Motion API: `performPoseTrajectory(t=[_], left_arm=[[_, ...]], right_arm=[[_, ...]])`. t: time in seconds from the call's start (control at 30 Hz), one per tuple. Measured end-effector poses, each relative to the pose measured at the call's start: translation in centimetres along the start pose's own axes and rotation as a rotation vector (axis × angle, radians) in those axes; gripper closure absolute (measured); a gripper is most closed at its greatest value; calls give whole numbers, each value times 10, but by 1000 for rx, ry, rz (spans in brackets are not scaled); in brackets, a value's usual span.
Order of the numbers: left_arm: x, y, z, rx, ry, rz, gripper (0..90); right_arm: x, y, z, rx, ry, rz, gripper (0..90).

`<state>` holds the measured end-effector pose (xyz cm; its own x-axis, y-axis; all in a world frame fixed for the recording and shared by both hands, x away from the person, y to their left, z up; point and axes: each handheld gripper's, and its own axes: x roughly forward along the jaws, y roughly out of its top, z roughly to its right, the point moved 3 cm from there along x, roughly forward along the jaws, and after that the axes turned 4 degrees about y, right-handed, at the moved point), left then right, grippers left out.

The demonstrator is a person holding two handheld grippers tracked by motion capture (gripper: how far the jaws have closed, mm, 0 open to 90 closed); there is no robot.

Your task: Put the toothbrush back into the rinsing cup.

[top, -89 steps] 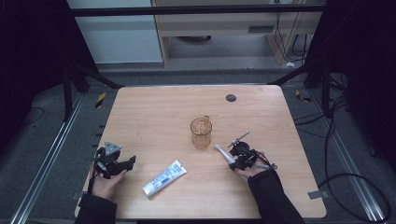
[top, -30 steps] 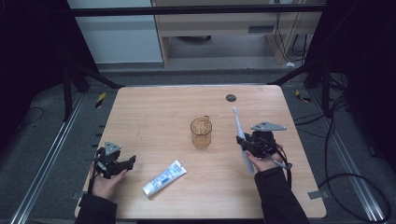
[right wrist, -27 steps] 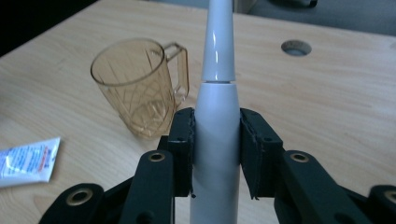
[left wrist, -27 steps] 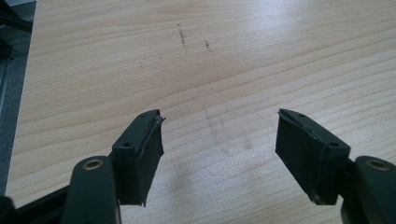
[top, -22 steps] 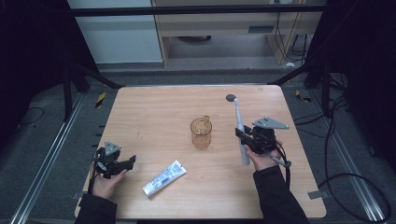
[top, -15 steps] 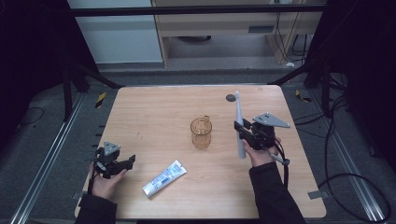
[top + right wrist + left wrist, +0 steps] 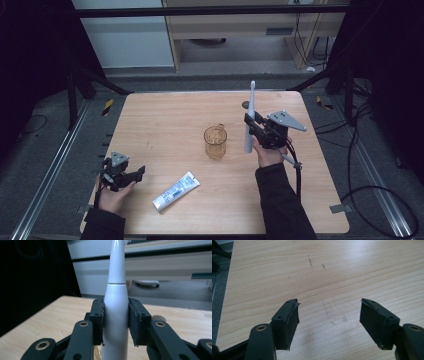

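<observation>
My right gripper [image 7: 251, 124] is shut on a white electric toothbrush [image 7: 249, 119], held upright with its head pointing up, just right of an amber glass mug [image 7: 215, 142] at the table's middle. In the right gripper view the toothbrush [image 7: 115, 315] stands clamped between both pads [image 7: 98, 322]. A white and blue toothpaste tube [image 7: 175, 190] lies flat near the front edge. To its left my left gripper [image 7: 137, 172] rests low over the table, open, with bare wood between its fingers [image 7: 287, 322].
A small dark round disc [image 7: 245, 105] lies on the wooden table [image 7: 165, 125] behind the toothbrush. Metal frame rails and cables run along the floor on both sides. A pale cabinet stands beyond the far edge.
My right gripper has lifted the toothbrush off the table, turned it from lying flat to upright, and moved up and toward the mug. The left gripper has stayed put.
</observation>
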<state>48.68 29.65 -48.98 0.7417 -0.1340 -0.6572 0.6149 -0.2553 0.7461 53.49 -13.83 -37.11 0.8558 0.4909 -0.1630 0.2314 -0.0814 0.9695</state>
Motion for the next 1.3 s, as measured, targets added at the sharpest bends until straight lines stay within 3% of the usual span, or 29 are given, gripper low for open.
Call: performPoseTrajectory(t=[0.4, 0.73, 1.3], left_arm=[[-1, 0, -1, -5, -2, 6, 305], [-1, 0, -2, -10, -3, 8, 305], [-2, 0, -4, -18, -4, 13, 305]], right_arm=[[24, 11, -12, 18, 11, 92, 675], [38, 17, -21, 1, 10, 142, 675], [59, 15, -33, -9, 17, 167, 675]])
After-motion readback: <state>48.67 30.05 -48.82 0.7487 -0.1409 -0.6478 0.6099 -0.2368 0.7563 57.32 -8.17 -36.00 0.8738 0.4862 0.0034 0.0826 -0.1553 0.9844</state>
